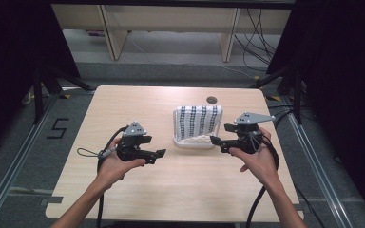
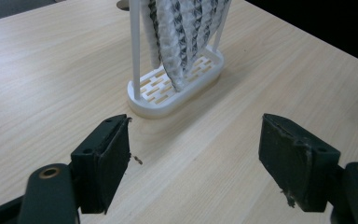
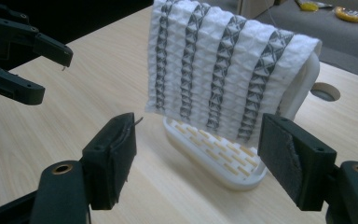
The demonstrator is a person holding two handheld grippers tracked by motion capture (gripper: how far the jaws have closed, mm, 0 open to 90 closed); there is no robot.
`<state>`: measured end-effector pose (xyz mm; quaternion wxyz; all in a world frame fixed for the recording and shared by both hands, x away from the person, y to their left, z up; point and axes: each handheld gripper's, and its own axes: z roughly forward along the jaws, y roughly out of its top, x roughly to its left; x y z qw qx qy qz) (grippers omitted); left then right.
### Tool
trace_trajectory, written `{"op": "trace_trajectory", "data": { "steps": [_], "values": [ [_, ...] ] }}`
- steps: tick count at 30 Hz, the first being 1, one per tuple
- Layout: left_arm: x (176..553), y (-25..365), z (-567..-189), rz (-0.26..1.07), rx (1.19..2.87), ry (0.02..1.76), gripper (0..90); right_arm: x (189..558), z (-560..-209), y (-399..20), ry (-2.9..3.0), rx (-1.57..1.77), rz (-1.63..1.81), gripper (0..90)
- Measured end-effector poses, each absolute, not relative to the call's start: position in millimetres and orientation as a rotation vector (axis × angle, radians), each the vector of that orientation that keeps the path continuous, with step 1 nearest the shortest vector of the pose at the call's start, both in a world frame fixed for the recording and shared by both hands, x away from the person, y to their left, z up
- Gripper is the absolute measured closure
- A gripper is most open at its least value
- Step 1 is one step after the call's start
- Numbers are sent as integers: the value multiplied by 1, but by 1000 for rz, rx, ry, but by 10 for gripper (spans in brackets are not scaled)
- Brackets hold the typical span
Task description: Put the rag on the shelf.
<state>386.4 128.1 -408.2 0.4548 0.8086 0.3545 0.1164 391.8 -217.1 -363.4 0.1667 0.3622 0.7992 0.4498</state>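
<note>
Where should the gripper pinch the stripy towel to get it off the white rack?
Probably the towel is best pinched at its bottom hanging edge, coming from the open front. It drapes over the top of the white rack, so that edge hangs free above the slotted base, and the right gripper, open, already faces it.

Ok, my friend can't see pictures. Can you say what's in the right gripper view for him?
A white cloth with dark patterned stripes hangs over a white rack on a wooden table. Up close, the right gripper holds its two black jaws wide open toward the rack, with nothing between them. The left gripper shows at upper left, also open.
</note>
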Motion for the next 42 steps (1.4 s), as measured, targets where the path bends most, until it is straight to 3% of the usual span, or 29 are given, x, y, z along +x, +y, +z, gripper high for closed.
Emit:
{"op": "trace_trajectory", "data": {
  "steps": [42],
  "values": [
    [348, 132, -451, 270, 2104, 795, 244, 352, -419, -221, 2383, 1081, 1281, 288]
  ]
}}
